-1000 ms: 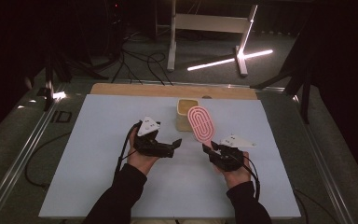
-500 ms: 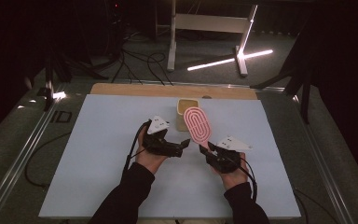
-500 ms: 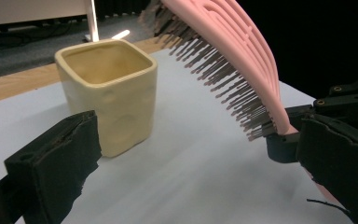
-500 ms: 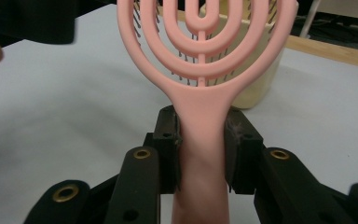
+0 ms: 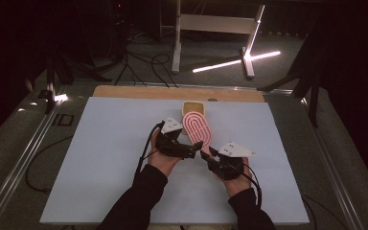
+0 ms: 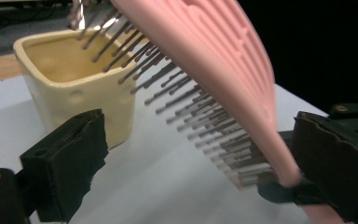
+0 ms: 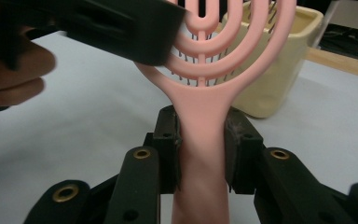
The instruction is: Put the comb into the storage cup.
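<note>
Showing pink vented hairbrush (image 7: 214, 56) w/ dark bristles.

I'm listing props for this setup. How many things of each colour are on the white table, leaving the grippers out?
Pink: 1, the hairbrush
Yellow: 1, the cup
Total: 2
</note>
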The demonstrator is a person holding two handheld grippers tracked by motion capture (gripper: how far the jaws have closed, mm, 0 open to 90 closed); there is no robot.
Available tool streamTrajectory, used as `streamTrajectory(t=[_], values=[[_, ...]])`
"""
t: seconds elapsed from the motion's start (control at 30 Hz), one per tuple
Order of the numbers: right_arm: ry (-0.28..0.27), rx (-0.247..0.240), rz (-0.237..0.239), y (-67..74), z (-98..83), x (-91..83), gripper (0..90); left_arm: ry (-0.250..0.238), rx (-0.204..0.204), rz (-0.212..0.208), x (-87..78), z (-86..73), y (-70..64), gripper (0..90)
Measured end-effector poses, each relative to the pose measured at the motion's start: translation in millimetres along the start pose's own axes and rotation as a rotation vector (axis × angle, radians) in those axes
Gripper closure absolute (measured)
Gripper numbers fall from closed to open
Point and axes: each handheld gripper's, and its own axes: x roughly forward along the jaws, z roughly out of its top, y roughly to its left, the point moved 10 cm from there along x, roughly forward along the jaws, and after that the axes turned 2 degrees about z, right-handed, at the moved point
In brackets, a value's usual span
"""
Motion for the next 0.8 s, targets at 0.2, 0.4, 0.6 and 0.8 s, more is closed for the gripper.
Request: streamTrajectory(t=[0.2,0.4,0.6,0.8], values=[[-0.005,-0.020,0.012,5.5,0.2,1.6,69.9,0.006,-0.046,-0.044,4.9,1.3,-3.2,15.9],[-0.002,-0.027,0.018,8.7,-1.0,3.9,69.8,0.008,-0.091,-0.092,7.1,3.8,-8.6,33.1],[0.002,-0.032,0.013,7.9,-2.5,4.8,69.9,0.001,-0.104,-0.106,7.5,6.3,-13.0,43.9],[0.006,-0.029,0.018,8.4,-3.6,5.8,69.9,-0.019,-0.117,-0.145,4.6,9.2,-16.9,50.2]])
